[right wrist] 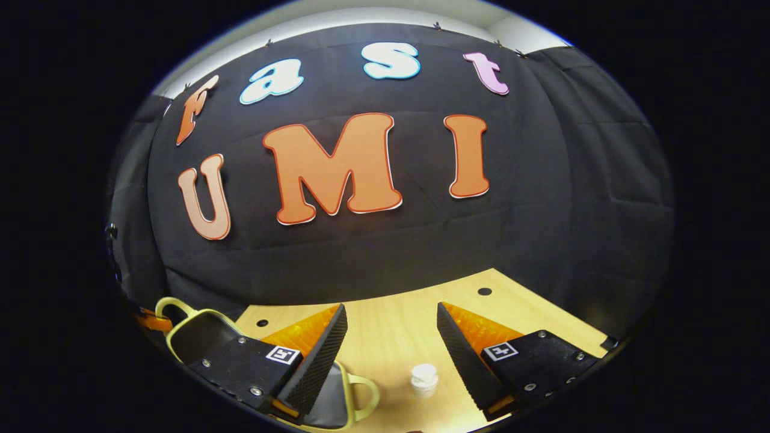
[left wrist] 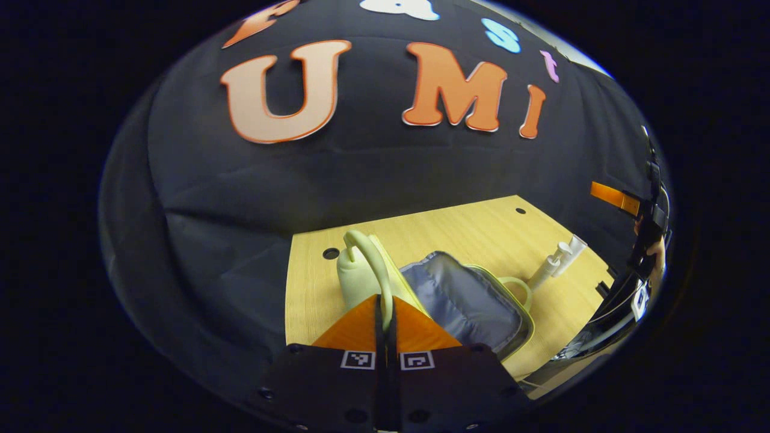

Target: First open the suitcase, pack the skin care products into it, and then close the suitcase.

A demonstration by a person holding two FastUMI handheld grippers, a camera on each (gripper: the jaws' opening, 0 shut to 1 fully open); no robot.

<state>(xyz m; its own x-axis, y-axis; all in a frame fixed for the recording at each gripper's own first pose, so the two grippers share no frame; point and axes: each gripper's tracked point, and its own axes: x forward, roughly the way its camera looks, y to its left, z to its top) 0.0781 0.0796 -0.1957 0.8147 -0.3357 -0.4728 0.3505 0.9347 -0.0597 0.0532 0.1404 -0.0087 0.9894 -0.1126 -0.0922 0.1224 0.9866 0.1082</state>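
The pale green suitcase lies open on the wooden table, its grey lining showing. My left gripper is shut on the curved handle of the raised lid. A second handle sticks out of the lower half. White skin care bottles lie on the table to the right of the case. In the right gripper view, my right gripper is open above a white bottle cap, which stands between and below its fingers. The suitcase is at the lower left there.
The black cloth wall hangs behind the table's far edge. Round holes mark the tabletop corners. The hand holding the other gripper is at the far right of the left gripper view, past the bottles.
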